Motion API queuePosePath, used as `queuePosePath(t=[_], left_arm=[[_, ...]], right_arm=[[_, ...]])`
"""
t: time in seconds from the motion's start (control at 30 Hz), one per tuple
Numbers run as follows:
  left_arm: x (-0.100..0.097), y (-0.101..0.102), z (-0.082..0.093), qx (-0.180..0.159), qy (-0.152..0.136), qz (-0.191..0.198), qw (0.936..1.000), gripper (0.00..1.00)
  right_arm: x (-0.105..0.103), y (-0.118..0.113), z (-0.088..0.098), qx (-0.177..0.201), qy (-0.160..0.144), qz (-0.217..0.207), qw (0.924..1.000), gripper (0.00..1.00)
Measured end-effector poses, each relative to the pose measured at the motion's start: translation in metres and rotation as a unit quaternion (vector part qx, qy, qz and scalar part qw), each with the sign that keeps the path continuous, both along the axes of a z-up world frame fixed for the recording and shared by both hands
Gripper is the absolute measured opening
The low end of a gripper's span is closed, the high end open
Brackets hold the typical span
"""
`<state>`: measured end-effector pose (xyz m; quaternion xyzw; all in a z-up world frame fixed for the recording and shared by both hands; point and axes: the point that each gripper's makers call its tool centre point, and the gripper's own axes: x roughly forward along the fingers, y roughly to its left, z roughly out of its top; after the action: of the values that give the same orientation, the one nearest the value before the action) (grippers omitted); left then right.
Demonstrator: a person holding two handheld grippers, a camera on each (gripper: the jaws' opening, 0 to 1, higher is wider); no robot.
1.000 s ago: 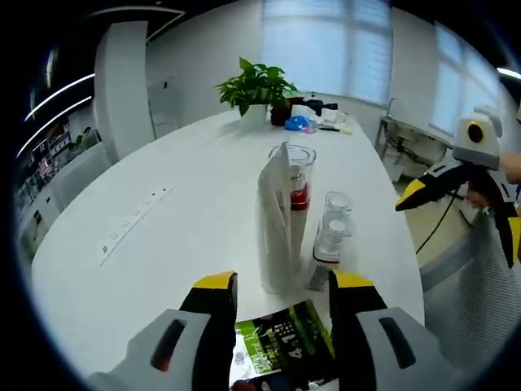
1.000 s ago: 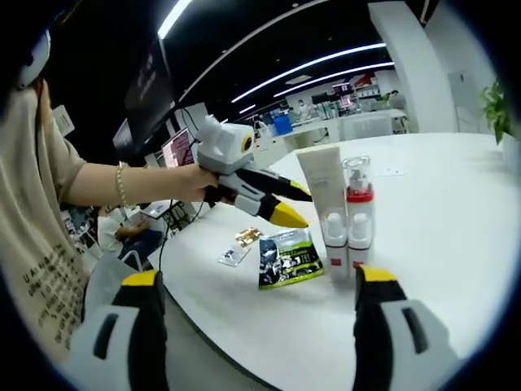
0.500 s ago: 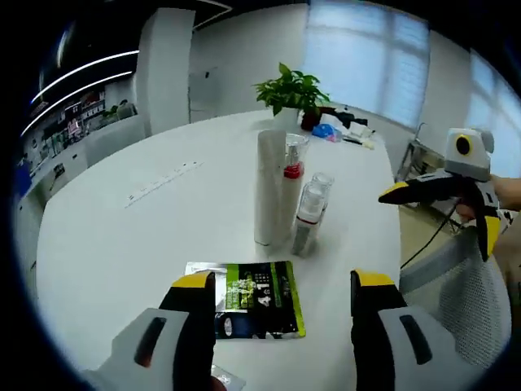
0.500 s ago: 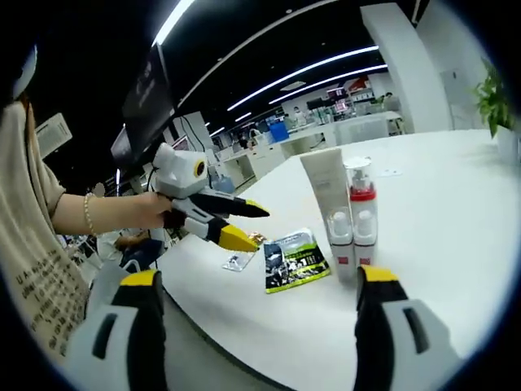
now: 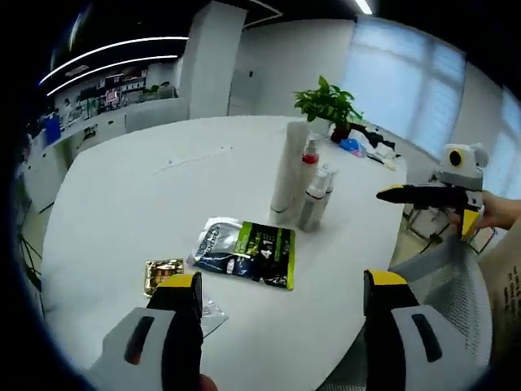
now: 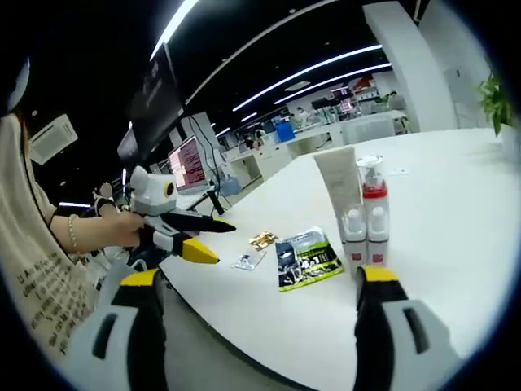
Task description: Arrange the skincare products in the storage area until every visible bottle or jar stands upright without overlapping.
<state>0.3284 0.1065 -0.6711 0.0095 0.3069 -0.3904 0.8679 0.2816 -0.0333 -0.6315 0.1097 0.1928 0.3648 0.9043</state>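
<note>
— Where do the bottles stand?
— The tall white tube [image 5: 287, 173], the red-collared pump bottle [image 5: 308, 167] and two small bottles [image 5: 316, 198] stand upright, touching, near the table [image 5: 122, 195] edge. A green sachet [image 5: 247, 250] lies flat beside them, and a gold packet [image 5: 163, 274] closer to the edge.
— And the tongs?
— Left gripper [image 5: 277, 287] spread, holding nothing. Right gripper [image 6: 257, 278] likewise spread, off the table.

The left claw [image 5: 282, 297] has grey plastic jaws tipped with yellow pads, each jaw bearing a dark oval slot. The right claw [image 6: 259, 300] matches it. Beside the left claw, the person wears a beige printed T-shirt [image 6: 37, 269] and a beaded bracelet [image 6: 72, 231].
</note>
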Motion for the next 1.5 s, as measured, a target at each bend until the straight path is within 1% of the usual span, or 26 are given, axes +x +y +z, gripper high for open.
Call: queuePosePath(t=[0.07, 0.17, 0.33, 0.53, 0.67, 0.9, 1.23, 1.3, 1.37, 1.5], left_arm=[[-0.007, 0.007, -0.001, -0.002, 0.003, 0.010, 0.9999, 0.85], [-0.018, 0.013, -0.001, -0.006, 0.009, 0.020, 0.9997, 0.87], [-0.033, 0.022, 0.000, -0.010, 0.012, 0.034, 0.9993, 0.92], [-0.045, 0.029, -0.001, -0.012, 0.014, 0.049, 0.9986, 0.96], [-0.051, 0.034, -0.004, -0.005, 0.015, 0.054, 0.9984, 0.97], [-0.052, 0.038, -0.006, -0.005, 0.019, 0.062, 0.9979, 0.97], [-0.046, 0.033, -0.005, -0.006, 0.017, 0.056, 0.9983, 0.97], [-0.046, 0.033, -0.005, -0.007, 0.020, 0.056, 0.9982, 0.97], [-0.046, 0.031, -0.002, -0.019, 0.020, 0.060, 0.9978, 0.97], [-0.047, 0.030, -0.001, -0.020, 0.022, 0.055, 0.9981, 0.97]], right_arm=[[-0.001, 0.003, 0.002, 0.004, -0.001, 0.003, 1.0000, 0.99], [-0.003, 0.006, 0.001, 0.008, 0.001, 0.003, 1.0000, 0.99], [-0.005, 0.008, 0.000, 0.002, 0.002, 0.007, 1.0000, 0.99], [-0.006, 0.008, 0.000, -0.001, 0.002, 0.002, 1.0000, 0.99], [-0.005, 0.007, -0.002, -0.003, 0.002, 0.002, 1.0000, 0.99], [-0.006, 0.009, -0.004, -0.011, 0.002, 0.004, 0.9999, 0.99], [-0.007, 0.012, -0.009, -0.028, 0.009, 0.012, 0.9995, 0.98], [-0.006, 0.012, -0.012, -0.035, 0.011, 0.013, 0.9992, 0.98], [-0.005, 0.013, -0.014, -0.040, 0.015, 0.016, 0.9989, 0.98], [0.004, 0.024, -0.021, -0.052, 0.021, 0.033, 0.9979, 1.00]])
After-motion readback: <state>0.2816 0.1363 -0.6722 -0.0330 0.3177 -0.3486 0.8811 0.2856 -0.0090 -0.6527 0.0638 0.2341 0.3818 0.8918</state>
